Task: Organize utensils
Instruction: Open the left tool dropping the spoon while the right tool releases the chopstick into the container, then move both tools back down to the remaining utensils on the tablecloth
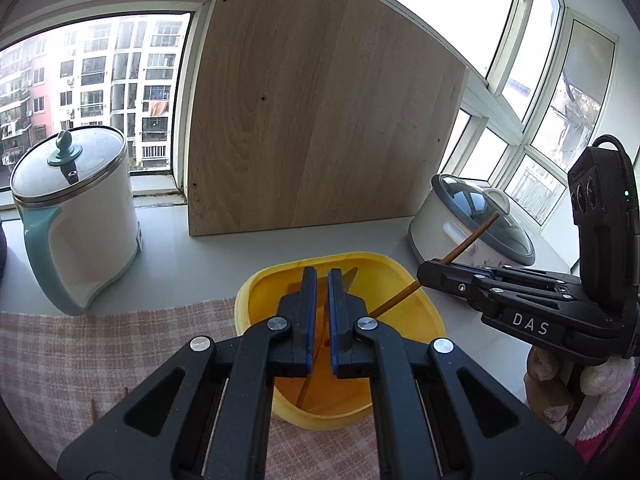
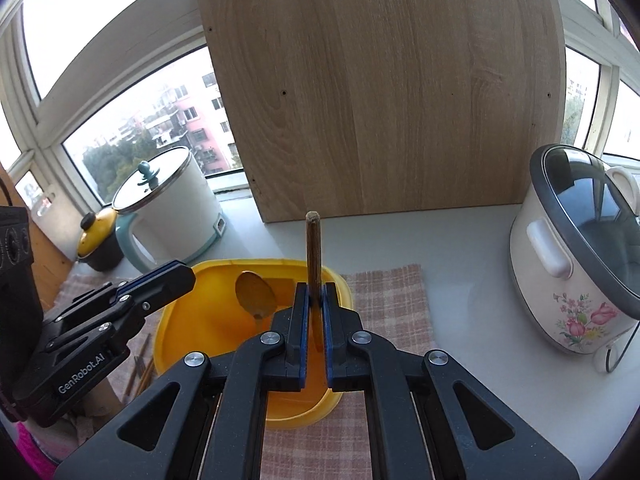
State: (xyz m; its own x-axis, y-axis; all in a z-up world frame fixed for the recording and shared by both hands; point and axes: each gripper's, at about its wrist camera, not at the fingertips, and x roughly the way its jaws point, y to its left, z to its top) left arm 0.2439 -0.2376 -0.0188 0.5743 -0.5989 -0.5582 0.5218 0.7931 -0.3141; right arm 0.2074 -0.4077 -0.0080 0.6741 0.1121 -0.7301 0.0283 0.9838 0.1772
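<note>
Over the yellow bowl [image 2: 256, 364] near the tabletop's front edge, on the checked cloth [image 2: 392, 300], both claws hang. Right claw [image 2: 316, 300] is pinching a wooden chopstick [image 2: 313, 248], tip angled down into the bowl. Left claw [image 1: 322, 284] is pressed together on what looks like a spoon [image 2: 256, 295], bowl end showing. Risk as I see it: the two claws sit close, so they could bump, or the chopstick could nudge the light bowl along the cloth.

Black tool [image 1: 322, 280] with blue pads, silver screws, white lettering.
</note>
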